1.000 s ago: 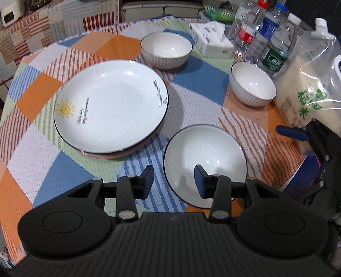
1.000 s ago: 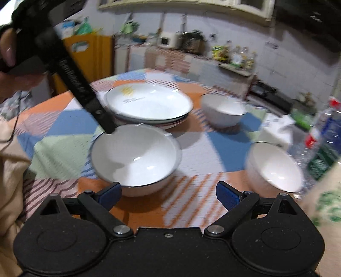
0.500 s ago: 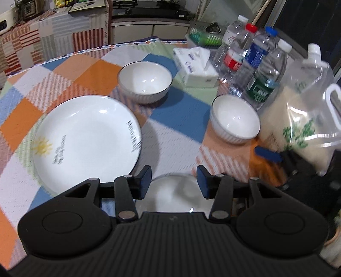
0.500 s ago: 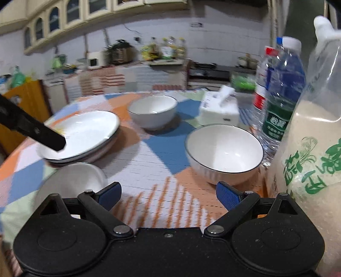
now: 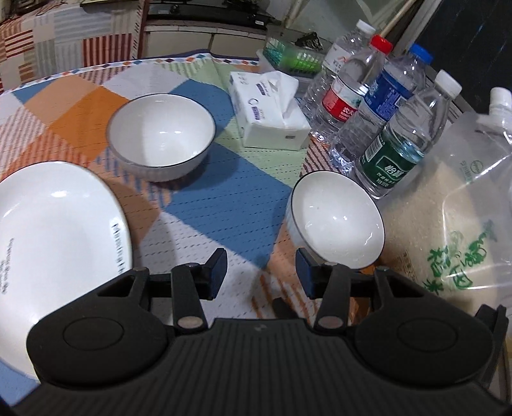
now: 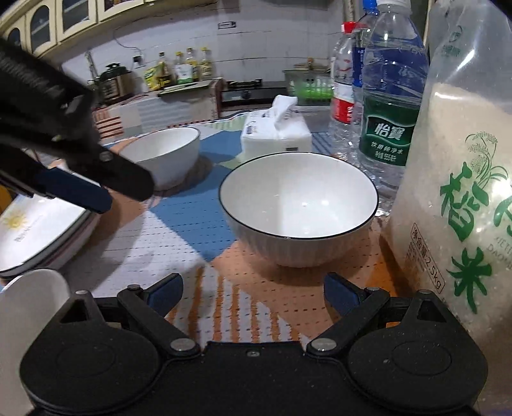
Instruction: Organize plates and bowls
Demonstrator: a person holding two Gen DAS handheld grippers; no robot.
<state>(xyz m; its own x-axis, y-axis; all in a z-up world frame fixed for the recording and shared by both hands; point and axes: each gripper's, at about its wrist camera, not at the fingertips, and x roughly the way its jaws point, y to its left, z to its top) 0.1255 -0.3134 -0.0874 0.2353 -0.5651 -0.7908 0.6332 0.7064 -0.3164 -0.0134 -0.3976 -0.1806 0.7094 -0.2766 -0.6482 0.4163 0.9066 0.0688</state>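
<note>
Right hand-held gripper [image 6: 252, 296] now nearer the bowl [image 6: 299, 208], seemingly off the table.

near bowl [image 6: 299, 208] left of rice bag [image 6: 460, 198], tissue box [image 6: 276, 132] behind.

Home kitchen: wall cabinets [image 6: 73, 16], pressure cooker [image 6: 113, 83], condiment bottles [image 6: 182, 67].

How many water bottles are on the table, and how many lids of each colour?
White caps: 2, the back bottle and the green-label bottle
Red caps: 1, the red-label bottle
Blue caps: 1, the blue-label bottle
Total: 4 bottles
</note>
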